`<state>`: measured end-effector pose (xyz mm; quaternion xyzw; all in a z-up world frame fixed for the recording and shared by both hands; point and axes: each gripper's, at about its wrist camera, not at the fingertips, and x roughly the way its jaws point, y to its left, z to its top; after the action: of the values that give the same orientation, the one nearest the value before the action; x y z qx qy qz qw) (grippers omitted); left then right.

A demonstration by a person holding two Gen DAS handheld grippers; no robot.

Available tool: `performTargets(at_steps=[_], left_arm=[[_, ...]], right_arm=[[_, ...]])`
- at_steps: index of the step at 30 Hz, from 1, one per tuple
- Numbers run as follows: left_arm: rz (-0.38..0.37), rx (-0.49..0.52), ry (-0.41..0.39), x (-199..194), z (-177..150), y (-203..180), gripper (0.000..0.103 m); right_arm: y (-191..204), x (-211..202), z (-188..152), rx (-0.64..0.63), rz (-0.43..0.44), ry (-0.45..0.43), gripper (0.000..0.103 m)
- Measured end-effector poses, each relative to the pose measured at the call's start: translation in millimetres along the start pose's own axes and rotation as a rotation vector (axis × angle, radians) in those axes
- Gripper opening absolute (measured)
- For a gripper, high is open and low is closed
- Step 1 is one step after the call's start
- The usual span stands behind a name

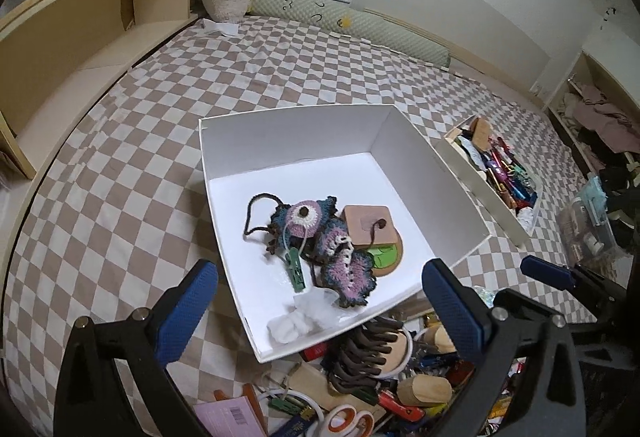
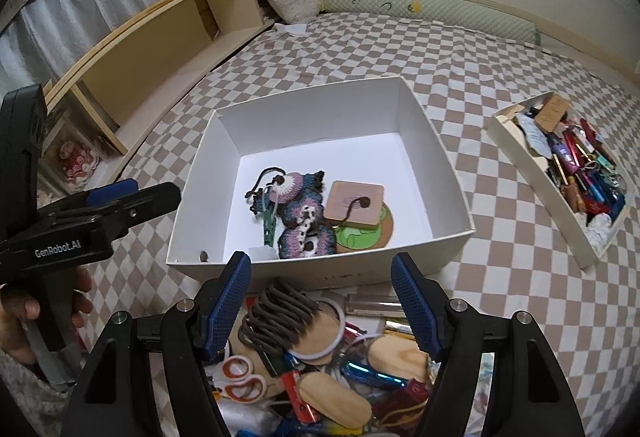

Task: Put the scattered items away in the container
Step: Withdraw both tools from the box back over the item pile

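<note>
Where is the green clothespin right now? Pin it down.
The green clothespin lies inside the white box, on its floor against the left edge of the crocheted piece, left of the square wooden block.

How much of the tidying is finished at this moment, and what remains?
Done: a crocheted purple-blue piece, a green clothespin and a square wooden block lie inside the white cardboard box. In hand: nothing; left gripper and right gripper are both open and empty. Left: the pile before the box, including orange-handled scissors and oval wooden pieces.

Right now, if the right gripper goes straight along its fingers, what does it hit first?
Likely the brown-cord wooden piece atop the clutter pile, between the right gripper's open fingers; the white box lies just beyond. Depth unclear.
</note>
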<state>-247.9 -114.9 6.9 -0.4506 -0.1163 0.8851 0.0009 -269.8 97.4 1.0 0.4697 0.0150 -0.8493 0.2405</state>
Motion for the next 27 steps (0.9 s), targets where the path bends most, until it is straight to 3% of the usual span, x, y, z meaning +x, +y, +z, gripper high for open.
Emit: performTargets(at_steps=[4, 6, 11, 15, 27], left_arm=[[-0.018, 0.028, -0.001, -6.4, -4.8, -7.0, 0.103], [-0.033, 0.044, 0.0, -9.9, -8.1, -11.0, 0.103], [-0.053, 0.091, 0.003, -17.8, -17.4, -20.2, 0.103], [-0.066, 0.116, 0.007, -22.6, -25.1, -23.8, 0.103], [-0.077, 0.162, 0.012, -36.2, -49.8, -20.6, 0.103]], right_arm=[[-4.7, -12.7, -5.5, 0.016, -0.009, -0.022, 0.075], [-5.6, -18.3, -11.0, 0.013, -0.018, -0.031, 0.09], [-9.5, -31.9, -29.3, 0.007, -0.041, -0.045, 0.09], [-13.5, -43.6, -41.9, 0.019, -0.058, -0.073, 0.103], [-20.9, -56.3, -85.6, 0.07, -0.043, -0.094, 0.103]])
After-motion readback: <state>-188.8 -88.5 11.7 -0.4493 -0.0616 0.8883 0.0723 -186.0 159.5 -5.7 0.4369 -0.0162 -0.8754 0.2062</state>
